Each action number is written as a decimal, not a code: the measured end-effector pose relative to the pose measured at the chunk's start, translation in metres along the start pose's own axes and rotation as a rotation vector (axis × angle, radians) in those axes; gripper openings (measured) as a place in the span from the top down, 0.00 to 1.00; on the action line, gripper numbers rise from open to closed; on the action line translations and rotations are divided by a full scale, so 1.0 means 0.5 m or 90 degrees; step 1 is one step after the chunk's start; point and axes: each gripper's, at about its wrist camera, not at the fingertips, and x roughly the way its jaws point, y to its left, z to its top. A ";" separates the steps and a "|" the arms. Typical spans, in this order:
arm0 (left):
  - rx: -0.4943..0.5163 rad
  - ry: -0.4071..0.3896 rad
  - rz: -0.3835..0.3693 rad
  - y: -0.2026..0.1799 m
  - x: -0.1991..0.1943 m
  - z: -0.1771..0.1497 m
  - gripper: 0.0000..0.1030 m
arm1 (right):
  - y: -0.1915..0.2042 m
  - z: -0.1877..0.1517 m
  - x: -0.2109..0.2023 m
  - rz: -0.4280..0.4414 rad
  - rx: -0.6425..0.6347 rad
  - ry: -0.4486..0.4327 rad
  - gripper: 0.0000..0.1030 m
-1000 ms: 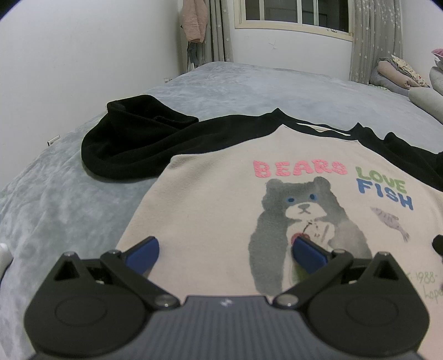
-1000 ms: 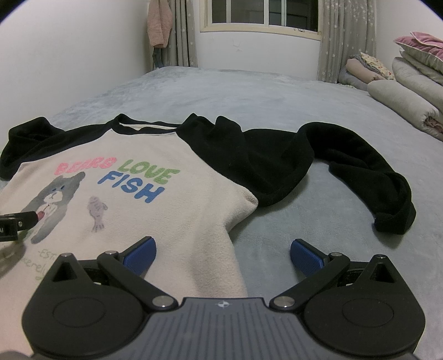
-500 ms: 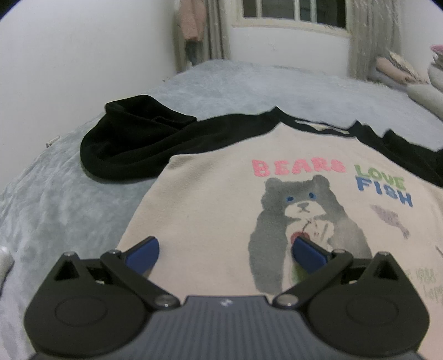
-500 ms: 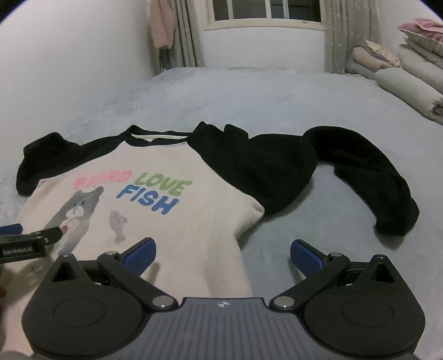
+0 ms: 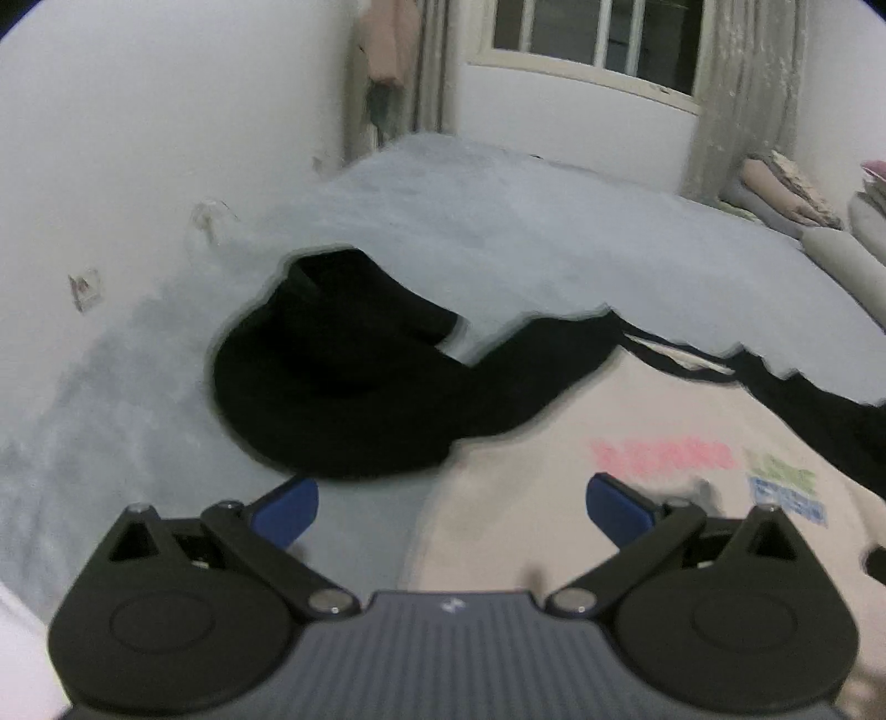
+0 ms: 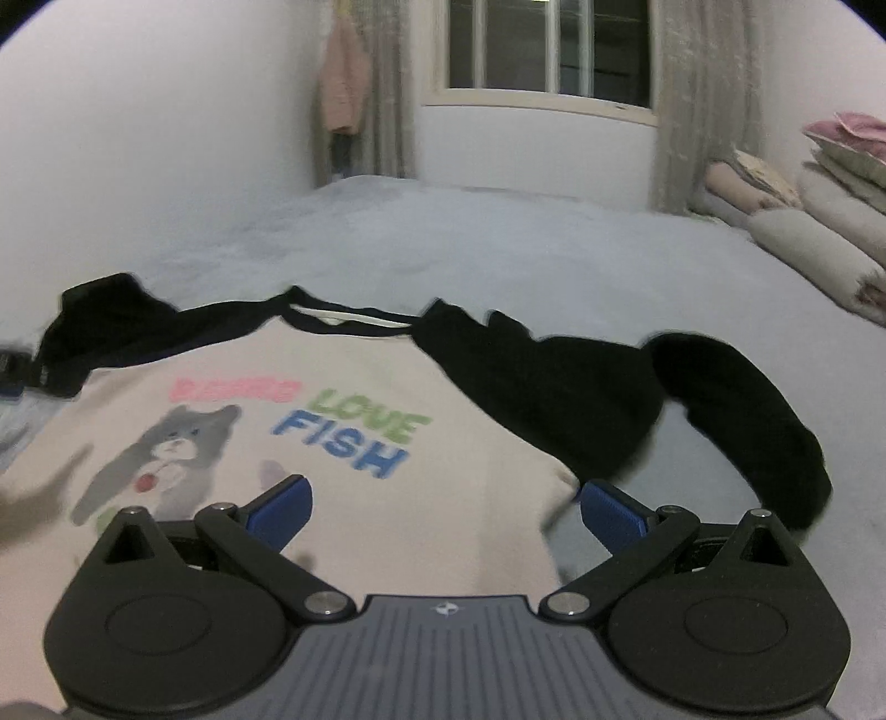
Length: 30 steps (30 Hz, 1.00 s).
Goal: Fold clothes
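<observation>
Left gripper (image 5: 451, 507) jaws spread wide, holding nothing, right gripper (image 6: 443, 507) likewise spread, empty

a grey-blue bedspread (image 6: 498, 243) covers the wide bed. behind it a window (image 6: 545, 52) sits between pale curtains (image 6: 684, 99), a pink garment (image 6: 346, 83) hangs by the left curtain, and folded bedding (image 6: 819, 221) is stacked at the right.

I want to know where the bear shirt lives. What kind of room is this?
Most likely a bedroom: the shirt lies on a wide grey bed, with folded bedding stacked beside it and a curtained window behind.
</observation>
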 end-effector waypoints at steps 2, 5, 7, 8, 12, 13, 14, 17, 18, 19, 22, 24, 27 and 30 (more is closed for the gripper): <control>-0.022 0.011 0.029 0.040 0.023 0.018 0.00 | -0.015 0.005 0.011 -0.002 0.018 0.016 0.00; -0.052 0.018 0.029 0.079 0.054 0.034 0.00 | -0.069 0.017 0.022 -0.034 0.060 0.028 0.00; -0.071 0.023 0.029 0.106 0.074 0.045 0.00 | -0.111 0.024 0.028 -0.062 0.091 0.033 0.00; -0.081 0.025 0.028 0.119 0.084 0.050 0.00 | -0.134 0.024 0.032 -0.079 0.110 0.034 0.00; -0.123 0.020 0.037 0.165 0.118 0.063 0.00 | -0.229 0.024 0.044 -0.148 0.185 0.038 0.00; -0.141 0.014 0.024 0.177 0.124 0.066 0.00 | -0.252 0.025 0.047 -0.165 0.204 0.039 0.00; -0.160 0.009 0.012 0.190 0.130 0.070 0.00 | -0.276 0.025 0.050 -0.182 0.223 0.040 0.00; -0.203 -0.014 -0.016 0.216 0.144 0.081 0.00 | -0.346 0.025 0.059 -0.234 0.279 0.043 0.00; -0.215 -0.023 -0.023 0.223 0.148 0.084 0.00 | -0.370 0.026 0.062 -0.251 0.298 0.044 0.00; -0.207 -0.027 -0.021 0.222 0.153 0.084 0.00 | -0.383 0.027 0.063 -0.258 0.307 0.042 0.01; -0.173 -0.035 -0.021 0.209 0.160 0.082 0.00 | -0.379 0.034 0.050 -0.232 0.292 0.024 0.18; -0.148 -0.038 -0.022 0.197 0.162 0.080 0.16 | -0.377 0.039 0.042 -0.215 0.281 0.013 0.61; -0.175 -0.042 -0.044 0.206 0.148 0.092 0.79 | -0.366 0.053 0.020 -0.199 0.251 -0.019 0.88; -0.213 -0.091 -0.059 0.231 0.098 0.110 0.83 | -0.313 0.106 -0.068 -0.245 0.130 -0.141 0.88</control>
